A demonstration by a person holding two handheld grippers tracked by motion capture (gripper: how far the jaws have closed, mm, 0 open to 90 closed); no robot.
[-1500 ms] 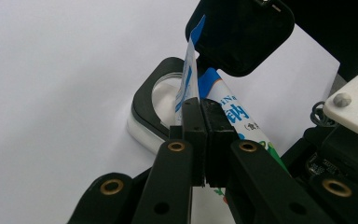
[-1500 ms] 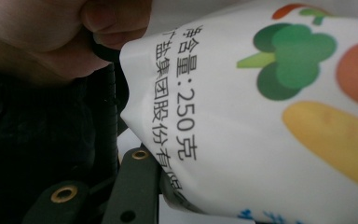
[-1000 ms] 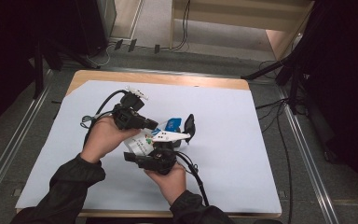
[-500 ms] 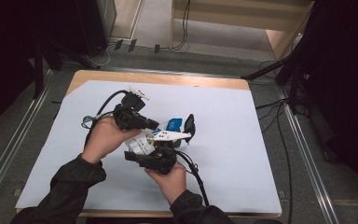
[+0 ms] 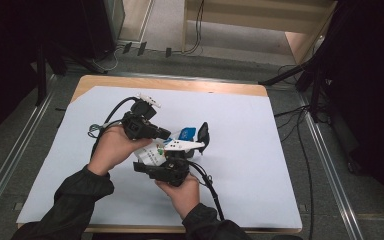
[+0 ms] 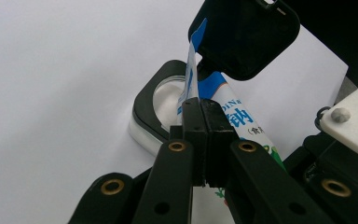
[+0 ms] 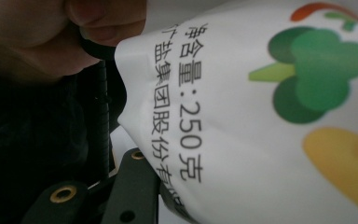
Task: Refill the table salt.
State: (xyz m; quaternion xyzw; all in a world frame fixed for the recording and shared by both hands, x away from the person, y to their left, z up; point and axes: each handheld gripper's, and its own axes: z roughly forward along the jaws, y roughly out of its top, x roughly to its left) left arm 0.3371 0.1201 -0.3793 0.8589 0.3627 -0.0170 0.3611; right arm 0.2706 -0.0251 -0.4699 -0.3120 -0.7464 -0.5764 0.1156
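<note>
White-and-blue printed plastic salt pouch (image 5: 166, 146) held above the middle of the pale sheet (image 5: 260, 165) covering the wooden table (image 5: 215, 86), between both grippers. Long axis running from lower left, near the hands, up toward the far right; blue end pointing at the container.

Left: left hand (image 5: 111, 150) gripping left gripper (image 5: 162, 134), black jaws pressed together on the pouch's thin blue-white top edge (image 6: 189, 70), seen close in left gripper view, edge standing upright out of the closed jaws. Pouch body (image 6: 242, 123) with blue print leaning off to the right behind the jaws.

Middle: right hand (image 5: 180, 192) under right gripper (image 5: 187, 150), jaws just been closing, pouch between them; broad white belly of pouch (image 7: 261, 130) with black print, green and yellow vegetable drawings across right gripper view. Pad contact hidden by the pouch itself, so clamped or loose not tellable.

Right: small white container with black rim (image 6: 161, 109) on the sheet just past the pouch tip, its black hinged lid (image 6: 244, 35) standing open and upright; lid also seen in high view (image 5: 203, 136).
</note>
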